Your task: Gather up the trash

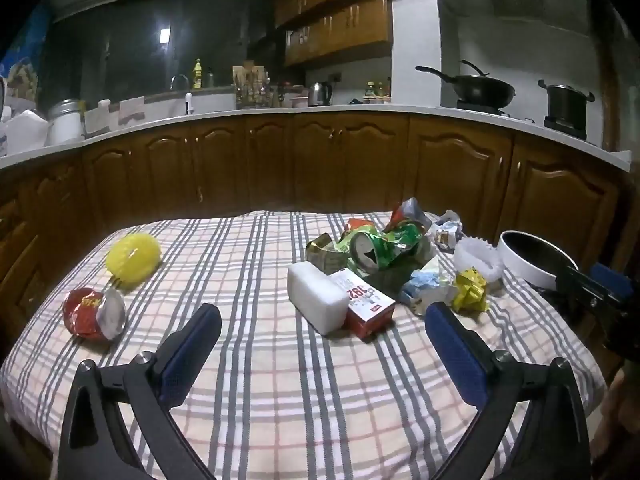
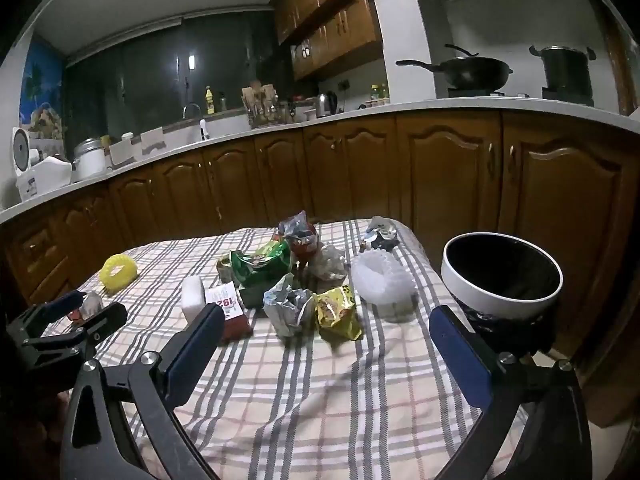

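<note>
A pile of trash lies on the checked tablecloth [image 1: 280, 380]: a crushed green can [image 1: 376, 250], a white foam block [image 1: 316, 298], a red and white carton [image 1: 370, 306], a yellow wrapper [image 1: 470, 290], white crumpled plastic [image 1: 478, 256]. A red snack wrapper [image 1: 94, 314] lies apart at the left. My left gripper [image 1: 322, 320] is open and empty, just short of the foam block. My right gripper [image 2: 326, 324] is open and empty above the cloth, near the yellow wrapper [image 2: 336, 312] and a silver wrapper [image 2: 288, 308]. A white bin with a dark inside [image 2: 502, 276] stands at the table's right edge.
A yellow spiky ring [image 1: 132, 258] lies at the far left of the table. Brown kitchen cabinets [image 1: 320, 160] and a counter run behind the table. The right gripper shows in the left wrist view [image 1: 600, 292]; the left gripper shows in the right wrist view [image 2: 72, 320].
</note>
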### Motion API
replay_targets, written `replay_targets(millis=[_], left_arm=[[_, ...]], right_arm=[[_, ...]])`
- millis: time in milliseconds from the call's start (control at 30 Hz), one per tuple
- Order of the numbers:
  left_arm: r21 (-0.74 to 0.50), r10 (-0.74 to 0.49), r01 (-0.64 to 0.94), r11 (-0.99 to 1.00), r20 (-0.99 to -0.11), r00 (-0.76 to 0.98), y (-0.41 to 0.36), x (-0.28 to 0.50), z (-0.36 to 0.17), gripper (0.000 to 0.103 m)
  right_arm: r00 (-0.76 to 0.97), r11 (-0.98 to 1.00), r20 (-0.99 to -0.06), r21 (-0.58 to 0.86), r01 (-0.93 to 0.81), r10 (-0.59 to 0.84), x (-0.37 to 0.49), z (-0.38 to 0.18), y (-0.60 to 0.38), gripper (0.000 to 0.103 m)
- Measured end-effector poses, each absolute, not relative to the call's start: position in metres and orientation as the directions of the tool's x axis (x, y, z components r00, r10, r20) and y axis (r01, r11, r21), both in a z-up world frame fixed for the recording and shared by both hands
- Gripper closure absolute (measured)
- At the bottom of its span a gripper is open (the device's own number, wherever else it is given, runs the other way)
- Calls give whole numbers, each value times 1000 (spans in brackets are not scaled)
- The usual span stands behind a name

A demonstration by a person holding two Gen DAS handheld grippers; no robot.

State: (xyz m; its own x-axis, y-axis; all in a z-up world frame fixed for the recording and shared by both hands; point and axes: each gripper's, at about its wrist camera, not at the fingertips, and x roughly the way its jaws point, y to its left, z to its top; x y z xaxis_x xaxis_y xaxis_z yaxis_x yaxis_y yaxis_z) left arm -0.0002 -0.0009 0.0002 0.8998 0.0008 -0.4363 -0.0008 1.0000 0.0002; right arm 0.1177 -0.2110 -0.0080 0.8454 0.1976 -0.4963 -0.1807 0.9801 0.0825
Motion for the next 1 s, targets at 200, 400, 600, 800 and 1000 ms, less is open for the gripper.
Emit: replay_targets(millis=[200,400,600,800,1000], left_arm=[[-34,-11,-4,999,-443,896,2,1,-1,1],[-39,-10,-9,999,-456,890,6,3,-4,1],[-36,-7,-10,999,-452,892,0,5,-4,1],[-41,-6,-15,999,-463,886,1,7,-7,1],[-42,-6,-15,999,-464,886,1,9,-8,1]], right_arm=[[844,980,-497,91,-180,201,119,-6,-214,0],[844,979,-497,93,-179,201,117,-8,-212,0],[839,978,-503,96,-186,209,117,-8,-211,0],[831,977,-513,104,-187,214,120,-11,-211,0],[830,976,-514,107,-188,216,120,-13,-210,0]])
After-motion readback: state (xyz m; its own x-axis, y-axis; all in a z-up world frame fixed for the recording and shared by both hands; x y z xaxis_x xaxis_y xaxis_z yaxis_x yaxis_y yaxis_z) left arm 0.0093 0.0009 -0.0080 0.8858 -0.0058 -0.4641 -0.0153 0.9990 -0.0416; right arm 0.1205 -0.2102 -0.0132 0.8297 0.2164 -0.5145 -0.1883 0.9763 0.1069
